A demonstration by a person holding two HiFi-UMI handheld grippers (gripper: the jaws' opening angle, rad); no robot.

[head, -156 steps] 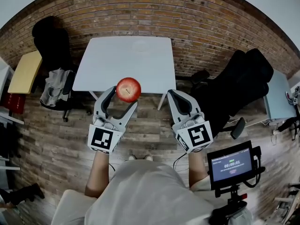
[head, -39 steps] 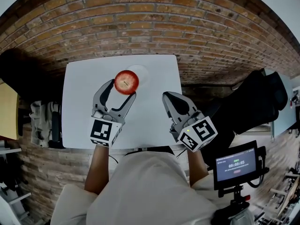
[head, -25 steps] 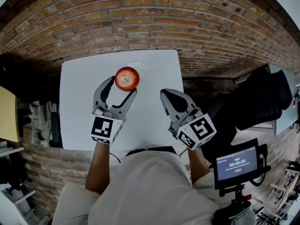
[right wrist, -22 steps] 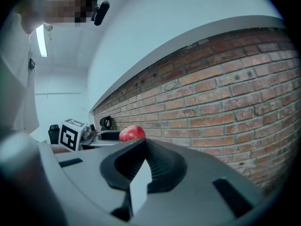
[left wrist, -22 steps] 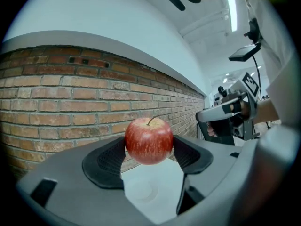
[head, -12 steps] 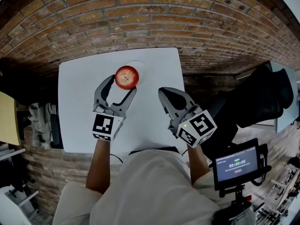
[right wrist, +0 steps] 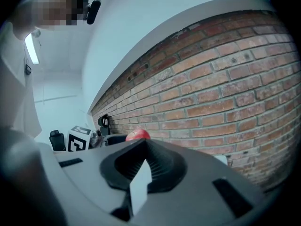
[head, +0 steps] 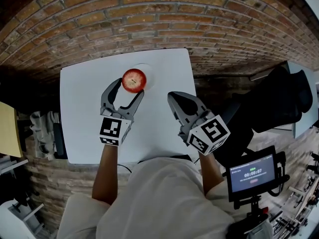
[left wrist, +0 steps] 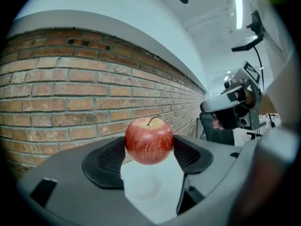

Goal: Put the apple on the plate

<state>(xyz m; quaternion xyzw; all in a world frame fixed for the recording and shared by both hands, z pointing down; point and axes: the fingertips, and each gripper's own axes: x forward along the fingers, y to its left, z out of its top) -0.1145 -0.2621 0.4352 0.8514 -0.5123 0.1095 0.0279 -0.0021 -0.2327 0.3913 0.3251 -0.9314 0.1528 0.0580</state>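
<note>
Red apple [head: 134, 79] clenched in left tongs [head: 130, 87] over white plate [head: 149, 74]; right tongs [head: 173, 97] closed, empty, alongside.

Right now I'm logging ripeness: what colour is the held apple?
The apple is red with faint yellow streaks; the left gripper view shows it best.

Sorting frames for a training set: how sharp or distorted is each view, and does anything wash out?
Head view: strong fisheye, the brick wall bows; the apple is sharp, but the white plate nearly vanishes against the white table. Left gripper view: apple crisp, grey foreground soft, corners dark. Right gripper view: bricks sharp, foreground blurred, mosaic patch top left.
</note>
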